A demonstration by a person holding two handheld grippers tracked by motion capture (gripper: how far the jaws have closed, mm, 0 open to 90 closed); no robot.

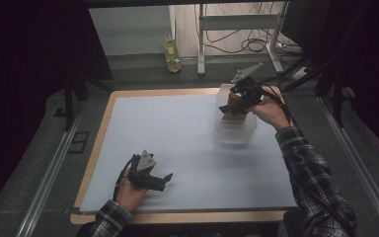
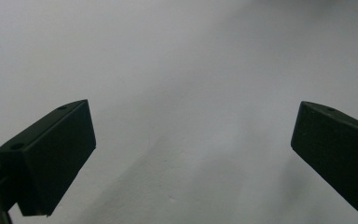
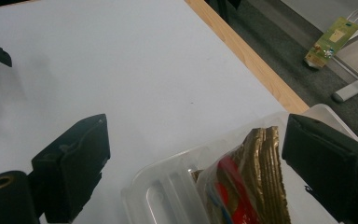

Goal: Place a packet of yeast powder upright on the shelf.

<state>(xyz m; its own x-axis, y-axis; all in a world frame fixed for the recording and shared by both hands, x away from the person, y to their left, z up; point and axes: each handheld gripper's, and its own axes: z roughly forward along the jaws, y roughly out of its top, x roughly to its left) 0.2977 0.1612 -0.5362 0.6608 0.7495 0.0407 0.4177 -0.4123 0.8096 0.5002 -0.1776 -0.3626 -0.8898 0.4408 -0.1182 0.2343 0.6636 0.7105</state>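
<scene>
The gold-and-red foil snack packet [image 3: 244, 186], lying in the clear plastic tub [image 3: 168, 196] at the table's far right under the wide-open, empty right gripper [image 3: 200, 163], is judged light, crinkly and slippery, best pinched across its gold crimped edge.

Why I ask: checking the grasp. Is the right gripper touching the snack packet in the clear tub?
Apart. In the right gripper view the right gripper stands open, its jaws either side of the snack packet in the clear tub, with gaps visible on both sides.
</scene>
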